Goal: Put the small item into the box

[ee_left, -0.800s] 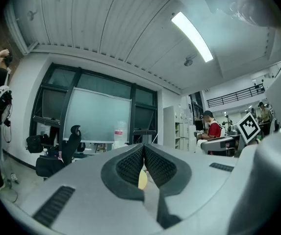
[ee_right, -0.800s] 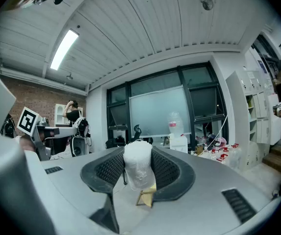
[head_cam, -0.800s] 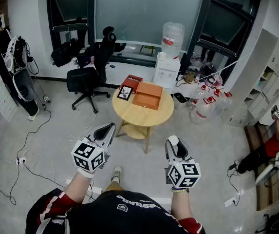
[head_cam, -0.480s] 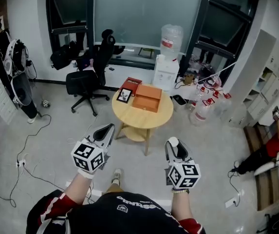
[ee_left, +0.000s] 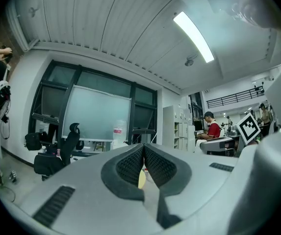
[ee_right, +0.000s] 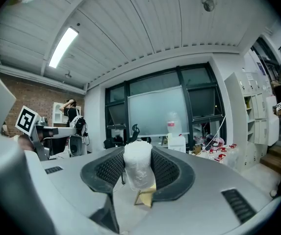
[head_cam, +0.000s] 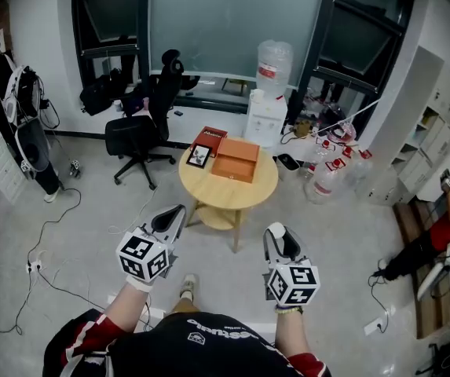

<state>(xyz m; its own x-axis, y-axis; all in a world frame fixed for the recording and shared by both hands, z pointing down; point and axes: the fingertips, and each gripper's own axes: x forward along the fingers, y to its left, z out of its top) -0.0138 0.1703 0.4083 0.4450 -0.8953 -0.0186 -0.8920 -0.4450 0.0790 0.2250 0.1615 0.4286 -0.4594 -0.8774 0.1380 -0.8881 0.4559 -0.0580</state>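
Observation:
An open orange box (head_cam: 235,159) lies on a round wooden table (head_cam: 226,187) ahead of me in the head view, with a small framed picture (head_cam: 198,155) and a red book (head_cam: 212,137) at its left. My right gripper (head_cam: 279,236) is held level short of the table, shut on a small white plastic-wrapped item (ee_right: 138,162) that stands between its pads. My left gripper (head_cam: 170,217) hangs level at the table's near left, its jaws shut with nothing between them (ee_left: 143,166).
A black office chair (head_cam: 141,124) stands left of the table. A water dispenser (head_cam: 270,93) and several bottles (head_cam: 331,167) are behind and right of it. Cables (head_cam: 56,234) trail over the floor at left. People stand at the room's edges.
The view has crept a little closer to the table; both grippers keep their places and their grip is unchanged.

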